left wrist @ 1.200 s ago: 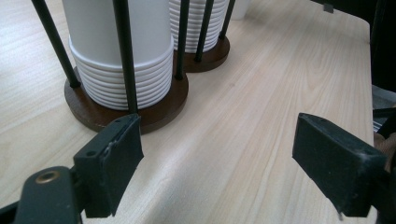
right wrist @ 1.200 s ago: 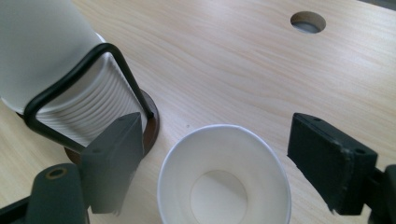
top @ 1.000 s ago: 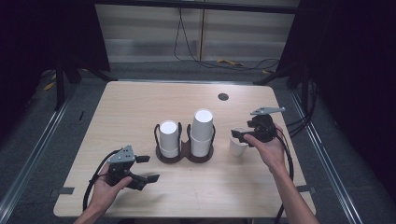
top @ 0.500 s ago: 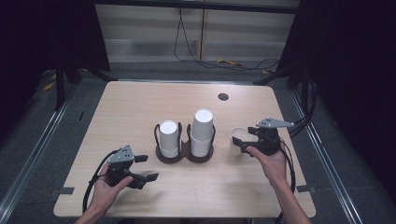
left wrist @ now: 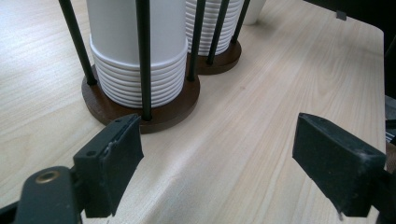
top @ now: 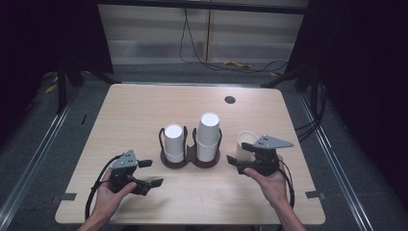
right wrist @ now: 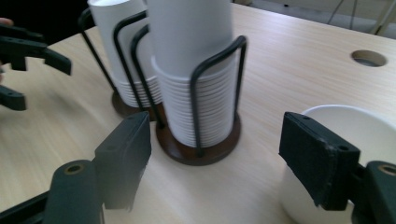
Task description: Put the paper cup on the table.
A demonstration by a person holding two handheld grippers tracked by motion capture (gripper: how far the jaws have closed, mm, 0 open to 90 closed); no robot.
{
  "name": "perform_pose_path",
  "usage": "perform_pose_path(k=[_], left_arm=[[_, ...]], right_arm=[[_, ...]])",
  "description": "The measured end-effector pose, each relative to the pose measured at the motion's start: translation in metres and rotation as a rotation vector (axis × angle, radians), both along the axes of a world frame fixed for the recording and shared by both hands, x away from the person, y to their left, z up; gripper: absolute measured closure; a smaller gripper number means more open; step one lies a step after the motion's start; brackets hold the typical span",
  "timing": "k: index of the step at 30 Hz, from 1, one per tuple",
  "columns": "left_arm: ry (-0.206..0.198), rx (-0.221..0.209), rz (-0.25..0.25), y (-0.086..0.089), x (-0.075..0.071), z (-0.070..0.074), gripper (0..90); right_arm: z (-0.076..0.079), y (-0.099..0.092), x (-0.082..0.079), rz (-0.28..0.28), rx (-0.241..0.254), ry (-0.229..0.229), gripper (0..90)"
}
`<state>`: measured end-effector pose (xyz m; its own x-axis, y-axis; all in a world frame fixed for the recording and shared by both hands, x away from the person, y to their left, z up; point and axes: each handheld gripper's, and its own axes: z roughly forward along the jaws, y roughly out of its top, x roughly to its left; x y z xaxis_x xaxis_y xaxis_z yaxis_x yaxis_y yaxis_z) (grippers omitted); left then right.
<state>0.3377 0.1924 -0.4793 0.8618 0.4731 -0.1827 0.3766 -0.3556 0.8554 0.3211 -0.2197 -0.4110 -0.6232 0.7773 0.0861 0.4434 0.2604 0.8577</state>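
Since the earlier high view, the right gripper (top: 239,165) has drawn back toward the person's edge of the table (top: 144,110), leaving a single paper cup (top: 246,144) standing upright on the wood, just right of the cup holder (top: 190,161). Its jaws have just been closing, yet in the right gripper view they stand apart with nothing between them; the loose cup sits outside one jaw, at the lower right of that view, apparently free of any grip. The left gripper (top: 153,174) hovers low at the near left, jaws wide apart and empty, pointed at the holder's base.

Stage of work, as judged: one cup seems to have been taken from the dispenser and set down, so a separation step looks complete. The shorter stack (top: 173,143) fills the left ring and the taller stack (top: 209,136) the right ring, both seated upright inside the black wire loops. Many nested cups remain in each, so whether further cups are to be pulled cannot be told from the views.
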Motion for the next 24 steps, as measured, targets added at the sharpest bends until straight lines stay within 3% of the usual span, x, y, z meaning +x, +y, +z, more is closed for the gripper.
perform_pose_path(k=[8, 11, 14, 18, 20, 23, 24], left_arm=[[-0.013, 0.000, 0.003, 0.002, -0.002, 0.000, 15.8], [0.003, -0.008, 0.015, 0.004, -0.001, -0.003, 15.8], [-0.010, -0.012, 0.021, 0.004, -0.002, -0.001, 15.7], [-0.010, -0.028, 0.043, 0.004, -0.002, -0.002, 15.8], [0.008, -0.060, 0.057, 0.004, -0.002, -0.004, 15.8], [0.015, -0.055, 0.055, 0.001, -0.002, -0.006, 15.8], [0.019, -0.057, 0.051, 0.000, -0.002, -0.007, 15.8]], right_arm=[[-0.016, 0.015, -0.009, 0.055, 0.037, 0.029, 22.7], [-0.026, 0.022, -0.009, 0.086, 0.034, 0.068, 21.4], [-0.033, 0.026, -0.010, 0.103, 0.052, 0.090, 20.1], [-0.039, 0.034, -0.011, 0.129, 0.049, 0.104, 18.9], [-0.043, 0.038, -0.012, 0.133, 0.012, 0.105, 18.2], [-0.049, 0.039, -0.010, 0.132, 0.009, 0.124, 17.0], [-0.052, 0.039, -0.009, 0.124, -0.014, 0.134, 16.3]])
